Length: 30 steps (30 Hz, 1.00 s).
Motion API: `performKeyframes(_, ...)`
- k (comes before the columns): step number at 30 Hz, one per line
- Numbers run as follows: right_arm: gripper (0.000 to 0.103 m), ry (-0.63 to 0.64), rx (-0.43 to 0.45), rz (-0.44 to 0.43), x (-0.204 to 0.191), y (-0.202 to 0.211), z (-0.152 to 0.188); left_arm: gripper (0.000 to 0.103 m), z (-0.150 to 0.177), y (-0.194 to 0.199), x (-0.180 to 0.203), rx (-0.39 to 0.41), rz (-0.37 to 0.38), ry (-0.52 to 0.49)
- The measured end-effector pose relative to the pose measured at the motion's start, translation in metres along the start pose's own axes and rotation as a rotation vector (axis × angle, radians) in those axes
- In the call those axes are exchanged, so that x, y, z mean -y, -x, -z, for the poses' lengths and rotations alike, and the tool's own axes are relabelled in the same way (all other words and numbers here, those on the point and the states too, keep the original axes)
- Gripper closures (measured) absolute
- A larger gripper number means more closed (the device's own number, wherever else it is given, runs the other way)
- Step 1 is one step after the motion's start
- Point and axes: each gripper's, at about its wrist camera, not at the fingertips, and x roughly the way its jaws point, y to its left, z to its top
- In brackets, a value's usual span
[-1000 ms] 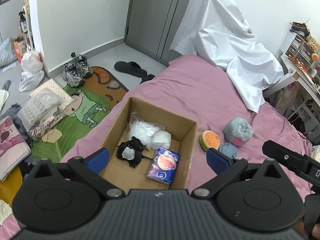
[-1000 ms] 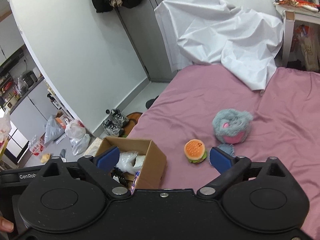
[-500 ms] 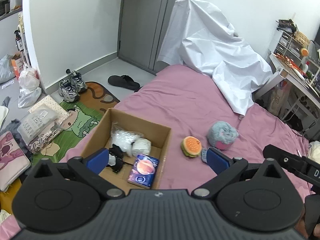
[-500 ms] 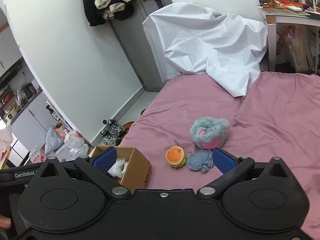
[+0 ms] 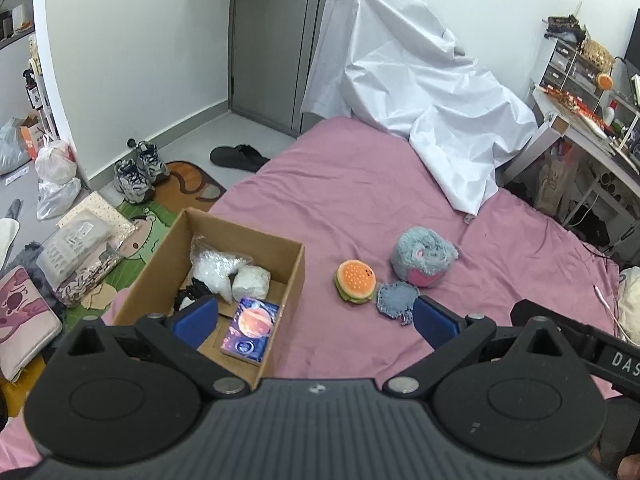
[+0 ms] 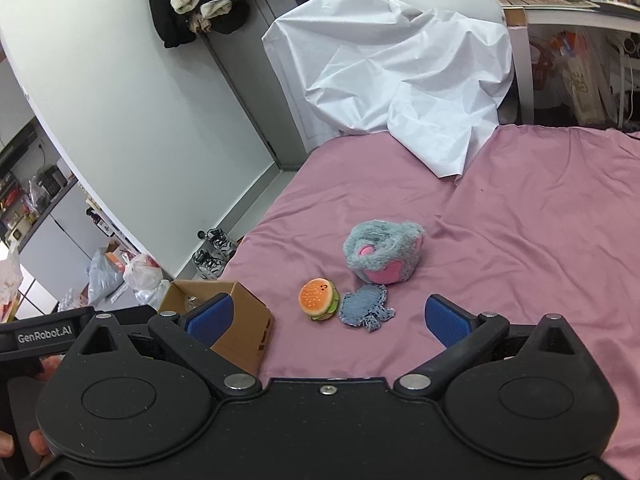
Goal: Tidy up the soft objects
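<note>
On the pink bed lie a burger plush [image 5: 355, 286] [image 6: 319, 299], a blue denim patch [image 5: 397, 300] [image 6: 366, 306] and a grey-pink fluffy toy [image 5: 422, 258] [image 6: 382, 250]. A cardboard box [image 5: 294, 268] [image 6: 240, 330] to their left holds a white bag [image 5: 218, 269], a white bundle [image 5: 251, 285], a black item [image 5: 192, 294] and a planet-print pack [image 5: 251, 330]. My left gripper [image 5: 316, 320] is open and empty, above the box's near right corner. My right gripper [image 6: 327, 318] is open and empty, just short of the burger and patch.
A crumpled white sheet [image 5: 416, 96] [image 6: 404, 80] covers the bed's far end. A desk [image 5: 580, 128] stands at the right. On the floor left of the bed are shoes [image 5: 138, 170], a slipper [image 5: 238, 157], bags [image 5: 56, 180] and a mat [image 5: 132, 240].
Both grippers have pulled back and risen; the box and toys now look smaller and lower. In the right view the denim patch has come into sight. Nothing was grasped.
</note>
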Motion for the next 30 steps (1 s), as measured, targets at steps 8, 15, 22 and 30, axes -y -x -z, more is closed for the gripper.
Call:
performKeyframes(8,0.0,-0.045,0.007,-0.026,0.023,-0.001,0.0,0.0,0.002,-0.014,0.02,-0.031,-0.022,-0.008)
performKeyframes(15,0.0,-0.109,-0.016,-0.019,0.047,-0.01,-0.002,0.0,-0.001,-0.029,0.03,-0.038,-0.023,0.012)
performKeyframes(22,0.0,-0.171,-0.038,-0.027,0.061,-0.023,-0.003,0.001,-0.005,-0.05,0.038,-0.041,0.0,0.019)
performKeyframes(30,0.0,-0.239,-0.083,-0.036,0.073,-0.046,-0.002,0.005,-0.01,-0.086,0.045,-0.071,0.024,0.031)
